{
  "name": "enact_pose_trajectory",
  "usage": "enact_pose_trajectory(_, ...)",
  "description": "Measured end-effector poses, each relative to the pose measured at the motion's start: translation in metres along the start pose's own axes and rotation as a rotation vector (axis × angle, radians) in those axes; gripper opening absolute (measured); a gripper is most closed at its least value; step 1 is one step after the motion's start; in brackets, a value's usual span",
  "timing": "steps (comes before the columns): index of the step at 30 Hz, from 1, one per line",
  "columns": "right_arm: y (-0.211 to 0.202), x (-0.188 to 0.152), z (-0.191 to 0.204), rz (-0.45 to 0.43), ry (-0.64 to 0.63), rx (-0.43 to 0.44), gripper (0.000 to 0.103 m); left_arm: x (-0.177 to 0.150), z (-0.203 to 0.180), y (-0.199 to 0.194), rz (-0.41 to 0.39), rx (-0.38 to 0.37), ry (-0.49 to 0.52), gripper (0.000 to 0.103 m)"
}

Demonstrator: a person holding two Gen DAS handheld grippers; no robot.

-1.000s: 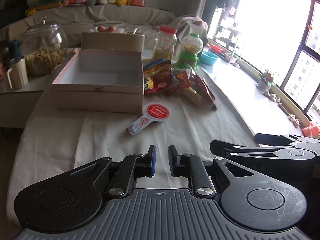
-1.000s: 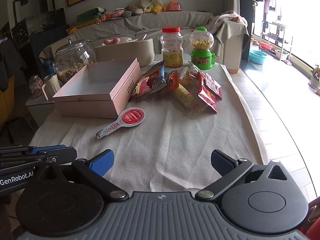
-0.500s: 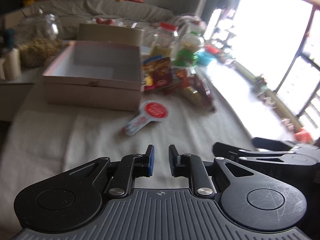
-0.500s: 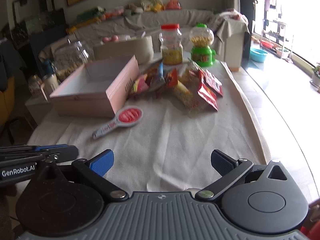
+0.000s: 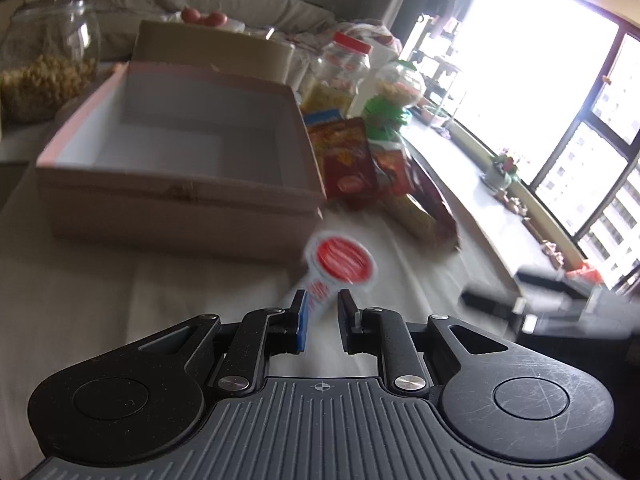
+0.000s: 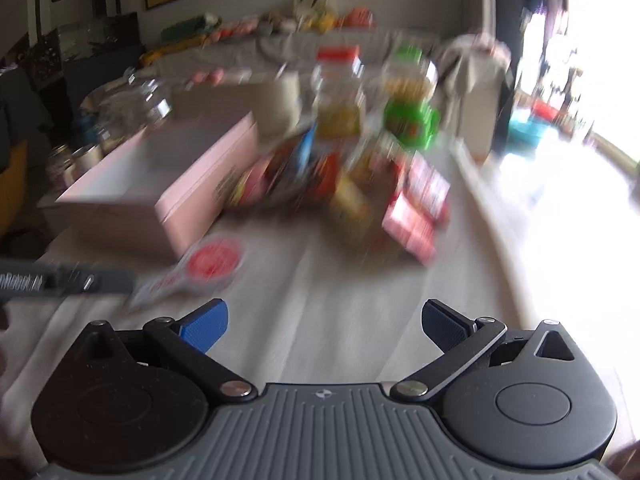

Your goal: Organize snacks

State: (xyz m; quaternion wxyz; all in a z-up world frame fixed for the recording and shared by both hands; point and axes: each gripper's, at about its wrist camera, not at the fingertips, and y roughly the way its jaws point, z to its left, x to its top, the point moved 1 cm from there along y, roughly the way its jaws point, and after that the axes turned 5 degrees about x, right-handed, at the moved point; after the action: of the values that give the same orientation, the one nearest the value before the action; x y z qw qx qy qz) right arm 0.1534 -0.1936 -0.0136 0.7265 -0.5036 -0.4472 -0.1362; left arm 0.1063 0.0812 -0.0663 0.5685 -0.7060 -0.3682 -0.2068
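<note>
A paddle-shaped snack with a red round head lies on the white cloth in front of the open pink box. My left gripper is narrowly open, its tips on either side of the snack's white handle; contact cannot be told. A pile of snack packets lies right of the box. In the right wrist view my right gripper is wide open and empty above the cloth, with the paddle snack, the box and the packets ahead, all blurred.
A red-lidded jar and a green candy dispenser stand behind the packets. A big glass jar stands at the far left. The table's right edge runs beside a window ledge.
My left gripper has moved forward to the paddle snack's handle, still narrowly open. My right gripper has moved forward too, still wide open.
</note>
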Motion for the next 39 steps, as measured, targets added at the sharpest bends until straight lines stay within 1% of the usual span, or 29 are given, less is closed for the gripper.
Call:
enact_pose_trajectory(1,0.006,0.011,-0.001,-0.021,-0.029,-0.013,0.103,0.004,0.001,0.003,-0.011,0.010,0.011,0.019)
enact_pose_trajectory(2,0.013,0.024,-0.002,-0.040,-0.061,0.006,0.103,0.007,0.003,0.006,-0.022,0.016,0.016,0.019)
enact_pose_trajectory(4,0.029,0.044,-0.007,-0.060,-0.031,0.150,0.102,0.014,0.010,0.011,-0.039,0.009,0.006,0.019)
enact_pose_trajectory(5,0.044,0.056,-0.011,-0.039,0.000,0.212,0.101,0.017,0.014,0.013,-0.042,0.000,-0.008,0.019)
enact_pose_trajectory(7,0.074,0.075,-0.018,0.019,0.065,0.263,0.072,0.021,0.021,0.014,-0.046,-0.014,-0.035,0.019)
enact_pose_trajectory(9,0.105,0.089,-0.026,0.061,0.103,0.278,0.065,0.022,0.030,0.015,-0.046,-0.018,-0.048,0.019)
enact_pose_trajectory(10,0.119,0.095,-0.027,0.076,0.107,0.273,0.063,0.022,0.034,0.015,-0.041,-0.020,-0.053,0.019)
enact_pose_trajectory(11,0.129,0.098,-0.027,0.080,0.113,0.264,0.063,0.022,0.037,0.017,-0.035,-0.022,-0.056,0.019)
enact_pose_trajectory(13,0.139,0.097,-0.021,0.070,0.146,0.287,0.062,0.023,0.042,0.022,-0.026,-0.025,-0.061,0.019)
enact_pose_trajectory(14,0.147,0.098,-0.022,0.087,0.147,0.284,0.062,0.023,0.045,0.026,-0.016,-0.034,-0.068,0.019)
enact_pose_trajectory(15,0.153,0.105,-0.018,0.087,0.142,0.282,0.062,0.024,0.048,0.030,-0.007,-0.048,-0.080,0.019)
enact_pose_trajectory(17,0.166,0.110,-0.018,0.116,0.138,0.303,0.058,0.024,0.052,0.034,-0.005,-0.064,-0.100,0.018)
enact_pose_trajectory(18,0.166,0.112,-0.013,0.135,0.144,0.325,0.050,0.024,0.054,0.035,-0.006,-0.069,-0.108,0.018)
enact_pose_trajectory(21,0.152,0.102,-0.009,0.140,0.119,0.342,0.049,0.025,0.057,0.036,-0.009,-0.081,-0.123,0.018)
enact_pose_trajectory(23,0.136,0.094,-0.017,0.146,0.133,0.352,0.049,0.027,0.058,0.038,-0.009,-0.081,-0.124,0.018)
enact_pose_trajectory(27,0.107,0.080,-0.032,0.171,0.164,0.389,0.039,0.030,0.057,0.048,0.002,-0.095,-0.122,0.018)
enact_pose_trajectory(28,0.101,0.076,-0.035,0.181,0.164,0.398,0.033,0.030,0.055,0.052,0.012,-0.101,-0.113,0.019)
enact_pose_trajectory(30,0.089,0.065,-0.043,0.211,0.182,0.416,0.030,0.030,0.048,0.061,0.042,-0.121,-0.090,0.019)
enact_pose_trajectory(32,0.078,0.051,-0.048,0.225,0.183,0.403,0.029,0.028,0.041,0.068,0.074,-0.150,-0.071,0.019)
enact_pose_trajectory(35,0.064,0.034,-0.054,0.218,0.201,0.392,0.029,0.025,0.028,0.067,0.078,-0.190,-0.044,0.019)
enact_pose_trajectory(37,0.059,0.028,-0.053,0.206,0.206,0.388,0.029,0.022,0.021,0.065,0.084,-0.186,-0.018,0.023)
enact_pose_trajectory(39,0.055,0.022,-0.050,0.208,0.209,0.410,0.030,0.021,0.014,0.062,0.096,-0.191,0.009,0.023)
